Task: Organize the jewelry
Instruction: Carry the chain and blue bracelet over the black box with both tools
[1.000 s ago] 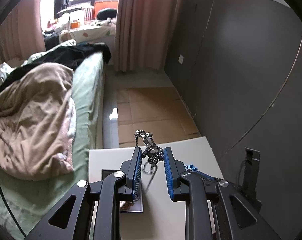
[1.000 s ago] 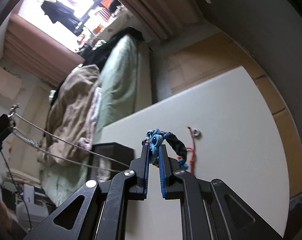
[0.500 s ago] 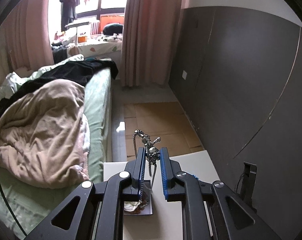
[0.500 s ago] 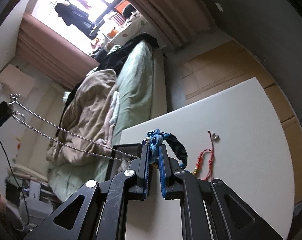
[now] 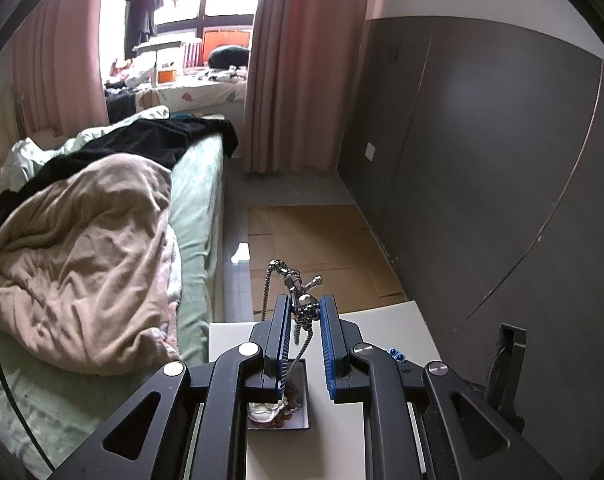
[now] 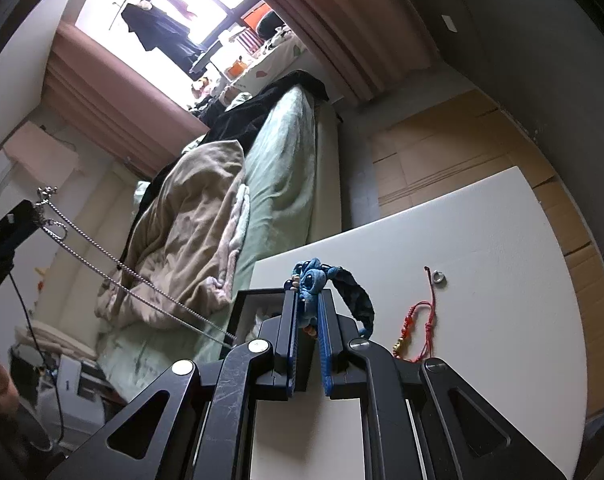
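left tongs (image 5: 305, 309): clamped on the metal clasp end of a silver beaded-chain necklace (image 5: 297, 292), the blue pads pinching it from both sides, so not much gap there

necklace: two strands of chain hang down from between those pads and trail into the small black-framed jewelry box (image 5: 279, 412) right under the left tongs; in the right wrist view the same chain runs taut and slanted from the far left tongs down towards the box, lifted clear of the white worktop (image 6: 482, 248)

right tongs (image 6: 306, 300): squeezed shut on a little blue plush-character charm (image 6: 312, 280); its dark blue fabric band loops out to the right of the pads and curls back down behind the right finger

jewelry box: sits just left of the right tongs' tips, on the worktop's left edge; there's a jumble of pale and brownish pieces inside, can't make out what exactly

red string bracelet with small gold beads (image 6: 420, 330): lying flat on the worktop, a bit to the right of the right tongs, not touched by anything

small silver ring (image 6: 438, 278): on the worktop just beyond the bracelet's far end, right by the tip of the cord

background: bed with a tan rumpled blanket (image 5: 81, 256) off to the left of both tongs, flattened brown cardboard (image 5: 314, 248) on the floor ahead
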